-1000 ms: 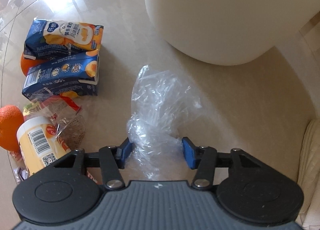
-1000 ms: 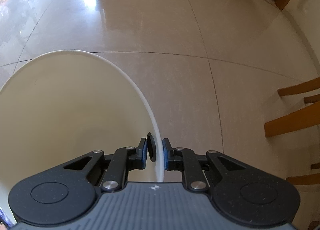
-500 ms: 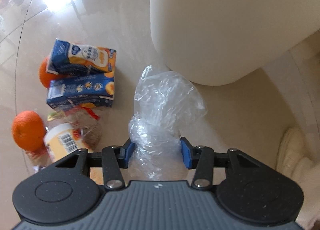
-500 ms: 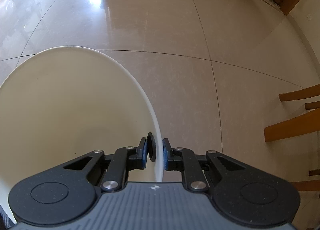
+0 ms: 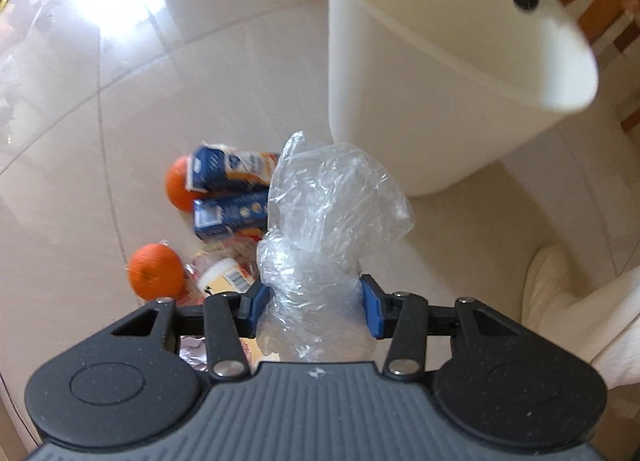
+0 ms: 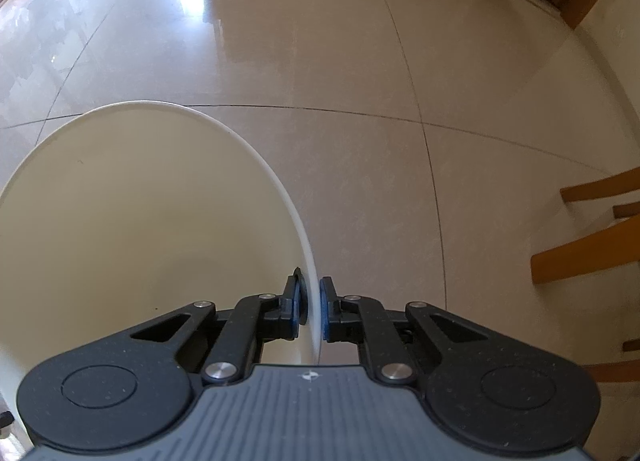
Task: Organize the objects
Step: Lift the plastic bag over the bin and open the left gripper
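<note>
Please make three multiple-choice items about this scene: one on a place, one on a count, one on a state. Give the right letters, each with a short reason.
1. Where does the right gripper grip the white bin?
A. its rim
B. its base
C. nowhere

2. How many oranges lie on the floor?
A. one
B. two
C. four

3. What state is the plastic bag in?
A. flat on the floor
B. inside the bin
C. crumpled, held in the left gripper

Answers:
1 A: the pads clamp the thin rim from both sides.
2 B: one orange by the cup, another orange behind the cartons.
3 C: the blue pads press its bunched neck.
</note>
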Tool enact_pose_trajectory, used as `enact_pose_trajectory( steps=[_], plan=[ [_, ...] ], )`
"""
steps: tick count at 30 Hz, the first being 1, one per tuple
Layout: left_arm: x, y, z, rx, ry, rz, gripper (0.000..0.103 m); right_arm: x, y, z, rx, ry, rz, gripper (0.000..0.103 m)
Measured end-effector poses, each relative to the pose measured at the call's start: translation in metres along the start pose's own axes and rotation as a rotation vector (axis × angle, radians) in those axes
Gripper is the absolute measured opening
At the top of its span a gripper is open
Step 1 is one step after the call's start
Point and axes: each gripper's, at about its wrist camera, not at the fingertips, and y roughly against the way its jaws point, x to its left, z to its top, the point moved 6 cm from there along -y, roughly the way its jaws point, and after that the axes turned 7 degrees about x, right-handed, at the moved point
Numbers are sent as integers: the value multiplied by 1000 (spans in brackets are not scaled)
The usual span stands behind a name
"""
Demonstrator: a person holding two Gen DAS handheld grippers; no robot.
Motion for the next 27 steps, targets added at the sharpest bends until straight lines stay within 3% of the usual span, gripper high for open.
enact_pose_trajectory(
  steps=[8, 16, 27],
  plan=[
    [8, 69, 35, -109, 24, 5, 46, -24, -7, 7, 43, -102, 121, 11],
    [-3, 113, 87, -190, 24, -37, 46, -27, -14, 13, 43, -25, 49, 11],
    [-55, 98, 137, -186, -24, -81, 46, -24, -20, 14, 30, -9, 4, 11]
  ],
)
